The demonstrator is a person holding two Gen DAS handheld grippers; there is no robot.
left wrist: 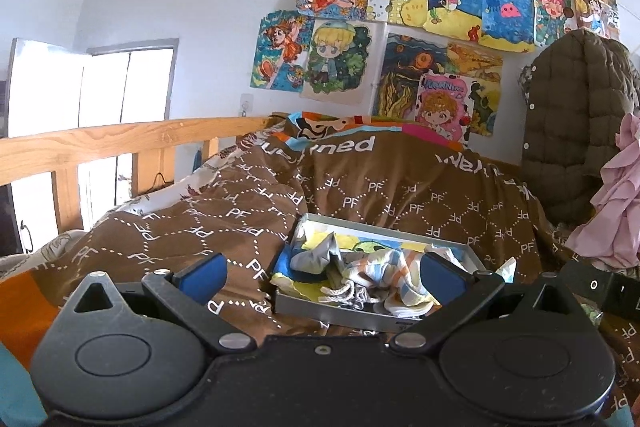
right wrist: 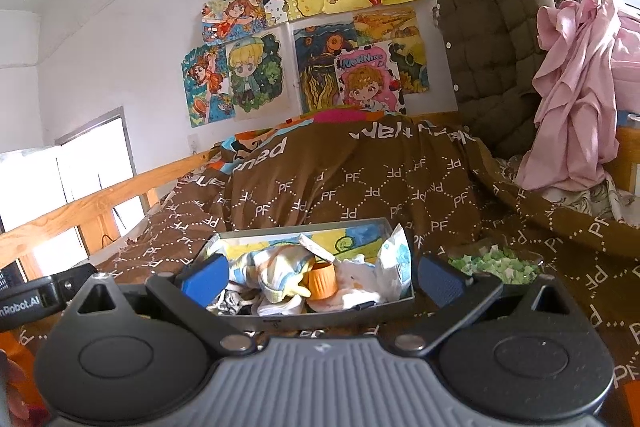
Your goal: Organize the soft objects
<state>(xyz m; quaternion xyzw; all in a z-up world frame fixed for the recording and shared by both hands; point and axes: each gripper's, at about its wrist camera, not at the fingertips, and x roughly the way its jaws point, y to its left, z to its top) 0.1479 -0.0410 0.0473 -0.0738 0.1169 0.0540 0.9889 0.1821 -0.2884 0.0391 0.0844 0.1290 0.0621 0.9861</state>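
A shallow grey box [left wrist: 320, 313] [right wrist: 376, 313] lies on the brown quilt just ahead of both grippers. Inside it are crumpled soft things: a grey cloth [left wrist: 312, 257], striped pastel socks [left wrist: 384, 273] [right wrist: 276, 271], white cloth [right wrist: 360, 285], a packet [right wrist: 396, 253] and an orange cup [right wrist: 322, 281]. My left gripper [left wrist: 322, 273] is open, its blue pads spread before the box's near edge, nothing between them. My right gripper [right wrist: 322, 277] is open too, pads either side of the box front, empty.
The brown "PF" quilt [left wrist: 360, 195] [right wrist: 360, 183] is heaped over the bed. A wooden rail [left wrist: 100, 143] runs along the left. A padded olive coat [right wrist: 492, 39] and pink cloth [right wrist: 576, 99] hang at right. Green and white bits [right wrist: 496, 263] lie right of the box.
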